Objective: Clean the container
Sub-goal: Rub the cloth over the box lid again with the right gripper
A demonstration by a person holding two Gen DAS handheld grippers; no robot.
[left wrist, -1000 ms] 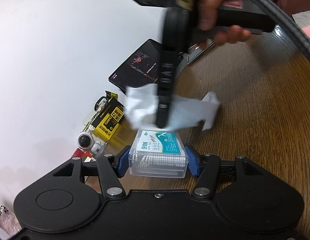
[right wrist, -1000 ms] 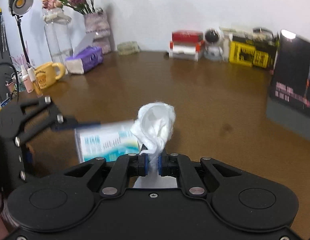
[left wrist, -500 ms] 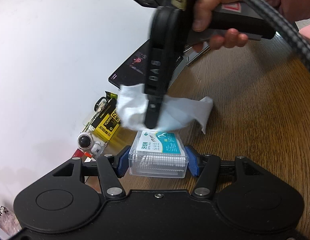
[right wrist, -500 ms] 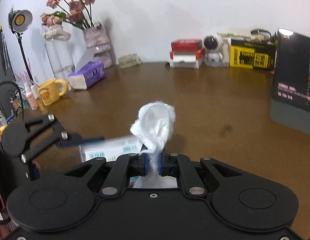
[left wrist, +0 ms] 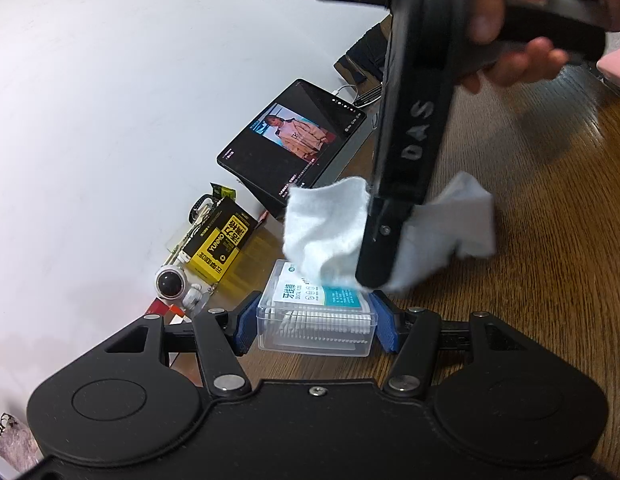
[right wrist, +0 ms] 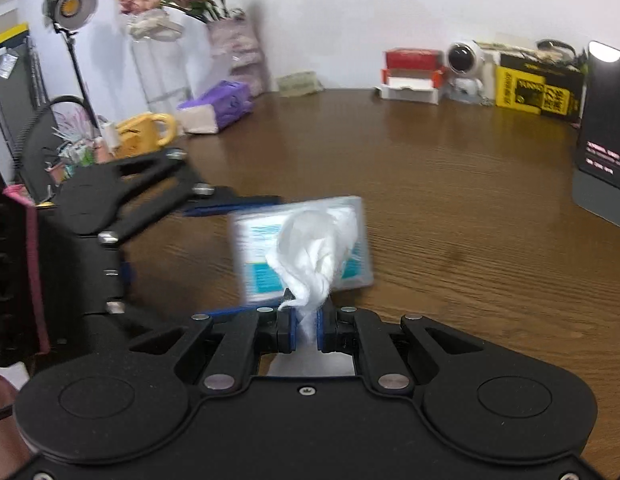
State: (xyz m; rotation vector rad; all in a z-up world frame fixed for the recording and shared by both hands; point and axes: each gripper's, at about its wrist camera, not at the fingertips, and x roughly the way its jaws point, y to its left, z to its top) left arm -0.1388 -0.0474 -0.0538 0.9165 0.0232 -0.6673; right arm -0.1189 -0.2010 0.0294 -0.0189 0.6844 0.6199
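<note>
1. The small clear box [left wrist: 317, 322] with a teal-and-white label on its lid is held above the wooden tabletop [left wrist: 542, 280], its long axis crosswise between the two blue pads of the left claw [left wrist: 316, 326]; whether its base touches the wood I cannot tell.
2. The left claw is pressed onto the box's two short ends.
3. The white wipe [left wrist: 330, 224] hangs from above and touches the far part of the lid.
4. The right claw [right wrist: 307, 326] is pinched tight on the wipe's bunched end [right wrist: 318, 248]; seen from its own camera, the box [right wrist: 302, 246] lies directly ahead, under the wipe.
5. The right claw is the one to do the wiping; I judge a stroke along the lid's length would serve, while the left holds the box steady.
6. Beyond stand a tablet [left wrist: 294, 144] and a yellow packet [left wrist: 222, 244].
</note>
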